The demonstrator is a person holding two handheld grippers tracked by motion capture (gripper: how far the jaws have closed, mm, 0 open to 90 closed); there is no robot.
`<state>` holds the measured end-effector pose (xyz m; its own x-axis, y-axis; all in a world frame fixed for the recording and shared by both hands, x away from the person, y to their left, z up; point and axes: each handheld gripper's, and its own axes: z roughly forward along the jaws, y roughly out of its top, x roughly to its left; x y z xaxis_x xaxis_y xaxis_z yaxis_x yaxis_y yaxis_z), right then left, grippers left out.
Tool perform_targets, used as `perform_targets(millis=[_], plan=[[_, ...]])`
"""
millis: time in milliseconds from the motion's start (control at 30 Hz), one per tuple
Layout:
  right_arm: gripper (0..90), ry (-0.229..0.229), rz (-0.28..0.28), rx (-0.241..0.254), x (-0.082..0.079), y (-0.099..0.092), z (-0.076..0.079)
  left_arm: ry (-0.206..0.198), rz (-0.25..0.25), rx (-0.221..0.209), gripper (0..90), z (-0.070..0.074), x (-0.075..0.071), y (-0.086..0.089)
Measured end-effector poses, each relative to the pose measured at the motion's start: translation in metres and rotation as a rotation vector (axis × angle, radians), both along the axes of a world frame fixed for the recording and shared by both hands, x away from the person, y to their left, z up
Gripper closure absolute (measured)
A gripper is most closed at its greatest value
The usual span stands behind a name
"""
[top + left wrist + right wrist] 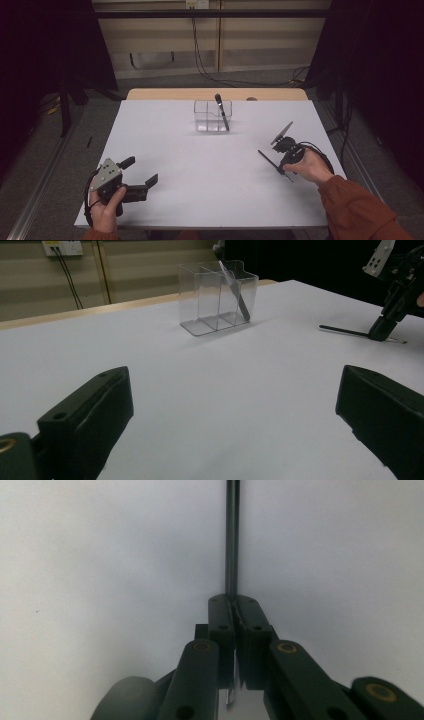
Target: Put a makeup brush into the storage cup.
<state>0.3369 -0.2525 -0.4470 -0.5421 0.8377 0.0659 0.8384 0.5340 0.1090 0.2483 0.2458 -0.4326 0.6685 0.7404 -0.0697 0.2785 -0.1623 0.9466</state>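
A thin dark utensil [274, 164] is seen lying flat on the white tabletop [210, 170] near its right edge, and it is clamped between the jaws of the right gripper [283, 169], which is held by the person's right hand [310, 167]. In the right gripper view the two black jaws are pressed together on the utensil's [232, 535] slim shaft, which runs straight away from them across the bare white surface; a short end of it is visible below the pads. From the left gripper view the same utensil [345, 331] is seen resting level on the tabletop, with the right gripper [381, 332] tipped down onto it.

The left gripper [142, 172] is held near the front left corner of the tabletop by the left hand [106, 210], with its jaws spread wide and nothing between them; they are shown far apart in the left gripper view, above bare tabletop.

A clear plastic organiser [213, 116] divided into compartments is stood near the middle of the far edge. A second dark-handled utensil [222, 112] is leaned upright in its right-hand compartment, its handle rising above the rim.
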Motion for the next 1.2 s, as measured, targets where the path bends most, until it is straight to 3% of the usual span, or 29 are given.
perform_targets(millis=[200, 367, 567, 700, 867, 1200], plan=[[86.6, -0.032, 0.005, 0.016, -0.003, 0.001, 0.002, 0.001, 0.002, -0.002, 2.0, 0.0, 0.0, 0.0], [86.6, -0.072, -0.01, 0.066, -0.005, -0.001, 0.01, -0.001, 0.001, 0.002, 2.0, 0.0, 0.0, 0.0], [86.6, -0.169, -0.021, 0.172, -0.011, -0.011, 0.021, 0.0, 0.001, 0.0, 2.0, 0.0, 0.0, 0.0], [86.6, -0.205, -0.011, 0.261, -0.016, -0.016, 0.024, 0.0, 0.001, 0.0, 2.0, 0.0, 0.0, 0.0], [86.6, -0.293, -0.028, 0.362, -0.023, -0.024, 0.027, -0.002, 0.0, 0.0, 2.0, 0.0, 0.0, 0.0], [86.6, -0.476, -0.053, 0.485, -0.031, -0.034, 0.022, -0.004, 0.0, 0.001, 1.9, 0.0, 0.0, 0.0]])
